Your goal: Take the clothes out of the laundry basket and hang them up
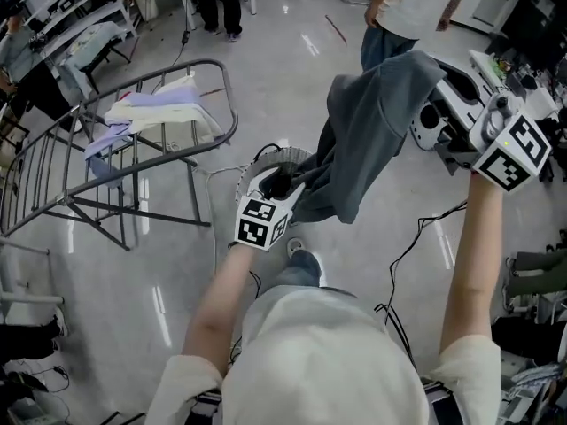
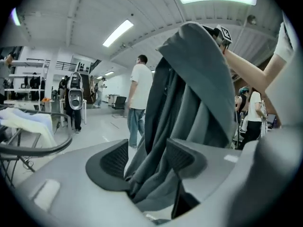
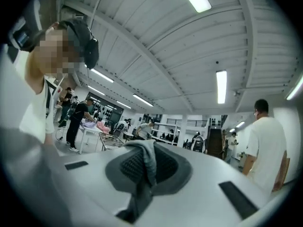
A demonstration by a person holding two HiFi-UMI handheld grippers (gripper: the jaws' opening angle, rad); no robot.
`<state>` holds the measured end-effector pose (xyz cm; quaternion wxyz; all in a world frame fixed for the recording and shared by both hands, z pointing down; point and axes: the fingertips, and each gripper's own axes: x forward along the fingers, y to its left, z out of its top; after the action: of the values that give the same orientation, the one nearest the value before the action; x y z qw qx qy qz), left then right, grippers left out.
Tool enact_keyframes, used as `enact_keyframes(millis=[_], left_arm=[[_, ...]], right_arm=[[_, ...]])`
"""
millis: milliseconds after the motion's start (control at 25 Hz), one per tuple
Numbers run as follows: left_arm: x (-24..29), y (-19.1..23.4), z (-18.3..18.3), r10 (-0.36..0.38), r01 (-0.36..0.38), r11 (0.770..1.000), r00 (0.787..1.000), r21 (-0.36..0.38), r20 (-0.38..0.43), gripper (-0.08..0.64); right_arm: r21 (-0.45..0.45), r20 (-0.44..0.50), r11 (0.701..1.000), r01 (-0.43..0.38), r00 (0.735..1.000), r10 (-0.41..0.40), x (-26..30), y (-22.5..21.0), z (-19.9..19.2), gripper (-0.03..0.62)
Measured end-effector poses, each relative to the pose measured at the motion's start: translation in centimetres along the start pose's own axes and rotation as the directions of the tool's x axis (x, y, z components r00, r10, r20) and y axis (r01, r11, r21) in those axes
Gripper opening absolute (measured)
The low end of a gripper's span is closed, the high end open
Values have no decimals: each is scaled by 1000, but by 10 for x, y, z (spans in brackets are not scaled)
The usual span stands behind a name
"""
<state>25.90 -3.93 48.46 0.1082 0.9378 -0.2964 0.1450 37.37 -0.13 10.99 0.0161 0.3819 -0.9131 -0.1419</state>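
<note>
Pale clothes already drape the rack, upper left; we hold the unhung grey garment in closed right tongs, left tongs gaping around it.

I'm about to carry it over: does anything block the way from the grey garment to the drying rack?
Nothing visible does. Only bare floor lies between the garment and the rack. A pale cloth already lies on the rack's end nearest the garment.
</note>
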Motion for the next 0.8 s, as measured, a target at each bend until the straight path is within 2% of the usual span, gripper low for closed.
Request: enact_keyframes(millis=[200, 280, 400, 440, 480, 520, 640, 800], left_arm=[[36, -29, 61, -95, 90, 994, 992, 62, 85, 269], [48, -39, 82, -168, 162, 985, 978, 57, 125, 276], [64, -57, 109, -282, 279, 959, 943, 44, 175, 273], [67, -63, 115, -293, 289, 956, 940, 48, 176, 214], [70, -66, 120, -283, 277, 959, 944, 58, 170, 92], [70, -67, 123, -258, 250, 966, 952, 71, 161, 21], [54, -47, 129, -163, 153, 986, 974, 73, 160, 20], [6, 11, 151, -15, 6, 999, 980, 48, 197, 18]], right_arm=[[-51, 95, 998, -42, 994, 47, -26, 1, 75, 8], [-68, 105, 996, -50, 993, 57, -29, 4, 85, 8], [-98, 91, 994, -46, 994, 55, -33, 7, 86, 8], [-106, 83, 994, -38, 995, 47, -36, 7, 85, 8], [-110, 74, 994, -27, 997, 35, -41, 6, 83, 8], [-111, 66, 994, -10, 998, 17, -48, 4, 80, 8], [-77, 40, 994, 76, 997, -73, -78, -14, 67, 8], [24, -19, 982, 187, 982, -187, -108, -44, 24, 8]])
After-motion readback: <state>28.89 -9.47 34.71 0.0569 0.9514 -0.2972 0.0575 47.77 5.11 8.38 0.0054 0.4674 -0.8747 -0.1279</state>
